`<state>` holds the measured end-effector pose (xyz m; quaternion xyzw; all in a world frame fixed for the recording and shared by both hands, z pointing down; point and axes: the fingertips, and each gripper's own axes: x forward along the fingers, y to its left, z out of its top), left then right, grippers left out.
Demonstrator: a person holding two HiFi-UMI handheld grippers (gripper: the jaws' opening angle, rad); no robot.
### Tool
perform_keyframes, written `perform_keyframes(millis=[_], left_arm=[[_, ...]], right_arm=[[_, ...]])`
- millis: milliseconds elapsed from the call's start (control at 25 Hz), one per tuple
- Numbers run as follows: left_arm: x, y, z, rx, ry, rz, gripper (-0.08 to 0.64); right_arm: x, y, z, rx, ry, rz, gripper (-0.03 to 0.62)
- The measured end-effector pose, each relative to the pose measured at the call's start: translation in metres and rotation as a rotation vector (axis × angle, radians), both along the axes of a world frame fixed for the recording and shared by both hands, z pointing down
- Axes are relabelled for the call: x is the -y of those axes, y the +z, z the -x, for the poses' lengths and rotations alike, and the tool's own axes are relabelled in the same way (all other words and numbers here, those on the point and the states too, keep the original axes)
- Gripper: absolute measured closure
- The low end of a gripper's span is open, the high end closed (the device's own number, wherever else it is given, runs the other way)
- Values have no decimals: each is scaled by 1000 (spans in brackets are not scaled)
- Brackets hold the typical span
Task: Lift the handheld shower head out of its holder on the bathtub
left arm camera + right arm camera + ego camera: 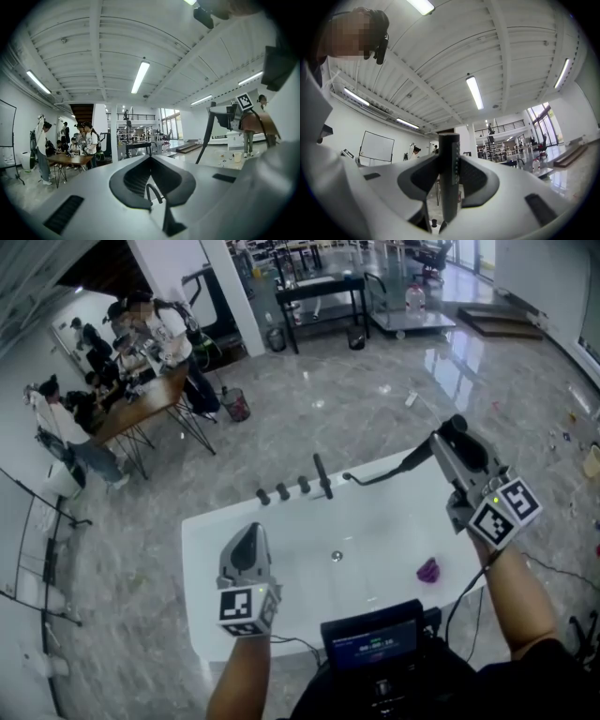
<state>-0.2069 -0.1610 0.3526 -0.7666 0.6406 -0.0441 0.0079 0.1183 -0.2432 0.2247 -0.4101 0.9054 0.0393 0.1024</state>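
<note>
The dark handheld shower head (419, 457) is off the white bathtub (202, 531), up in the air over its far right corner. Its hose (375, 476) runs down to the tub's back rim. My right gripper (448, 442) is shut on it. In the right gripper view the shower head (450, 187) stands upright between the two pads of the gripper (449, 164). My left gripper (248, 535) hovers over the tub's near left part, shut and holding nothing, its tips (150, 159) meeting. The left gripper view also shows the shower head (206, 136) at the right.
A black faucet (322, 474) and three knobs (283, 491) line the tub's back rim. A purple object (428, 570) lies in the tub near the drain (337, 557). A screen device (373, 643) sits at my chest. People sit at a table (141, 395) far left.
</note>
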Motion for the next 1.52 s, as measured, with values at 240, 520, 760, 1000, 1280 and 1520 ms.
perform_keyframes(millis=[240,520,760,1000,1280,1520], left_arm=[[-6,12,-3,-15,4,16,552],[-10,17,0,-4,-9,12,552],[-21,21,-3,-1,-16,6,552],[-17,7,-1,6,-23,-22,552],[-15,1,-1,-3,-26,-32,552],[-15,3,-1,-7,-32,-27,552]], right_arm=[[-2,7,4,-3,-7,-3,448],[-3,14,2,-8,-7,2,448],[-14,23,-2,-6,-6,7,448],[-17,24,-3,4,-4,19,448],[-15,29,-5,4,0,24,448],[-13,28,-6,3,-5,22,448]])
